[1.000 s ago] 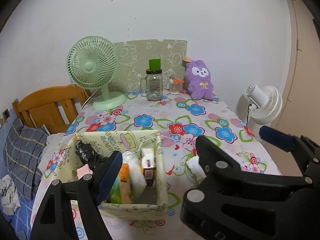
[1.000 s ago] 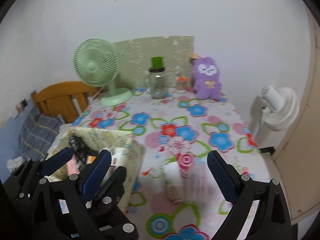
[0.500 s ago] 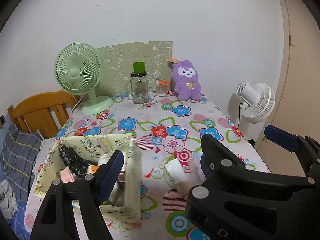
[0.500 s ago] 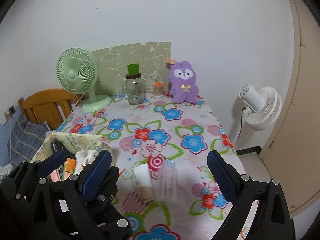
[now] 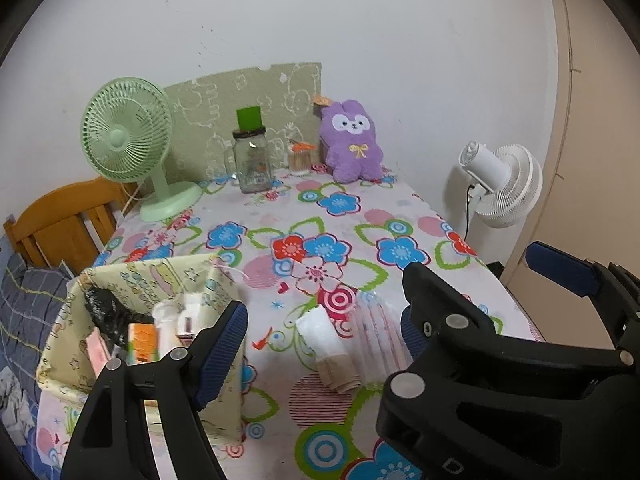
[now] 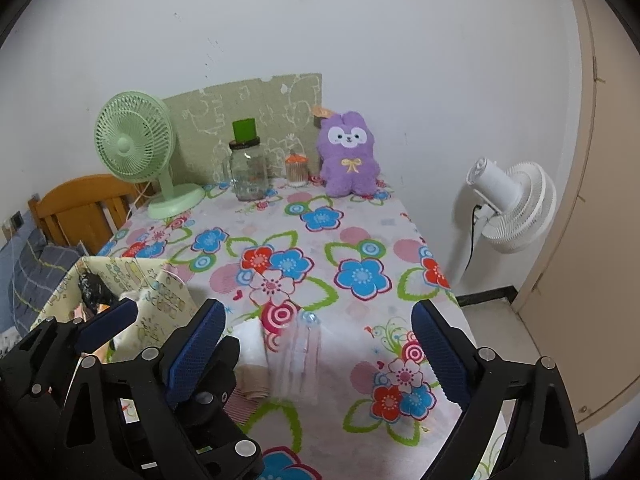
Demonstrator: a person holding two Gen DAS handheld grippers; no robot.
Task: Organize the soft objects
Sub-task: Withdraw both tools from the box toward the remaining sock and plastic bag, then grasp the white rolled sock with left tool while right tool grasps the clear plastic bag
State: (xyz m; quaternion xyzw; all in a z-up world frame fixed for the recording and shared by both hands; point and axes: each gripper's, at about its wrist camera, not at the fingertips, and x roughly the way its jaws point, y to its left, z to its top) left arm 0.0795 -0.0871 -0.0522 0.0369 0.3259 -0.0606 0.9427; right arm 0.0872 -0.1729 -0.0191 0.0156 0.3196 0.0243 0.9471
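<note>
A folded white and beige cloth (image 5: 328, 346) and a clear packet of pink tissues (image 5: 376, 340) lie side by side on the flowered tablecloth (image 5: 320, 216). A cream fabric basket (image 5: 132, 280) at the left holds several packets. A purple plush rabbit (image 5: 352, 140) sits at the far edge. My left gripper (image 5: 320, 332) is open above the cloth and packet. My right gripper (image 6: 316, 344) is open and empty above the same cloth (image 6: 252, 344) and packet (image 6: 298, 356); the basket (image 6: 160, 284) is to its left and the plush (image 6: 348, 152) is far behind.
A green desk fan (image 5: 128, 140), a glass jar with green lid (image 5: 252, 160) and a small cotton-swab jar (image 5: 300, 158) stand at the back by a green board. A white floor fan (image 6: 512, 208) stands right of the table. A wooden chair (image 5: 64, 224) is at left.
Both grippers have drawn back and shifted right, away from the basket. The cloth and tissue packet now lie between the fingers of each. Both stay open.
</note>
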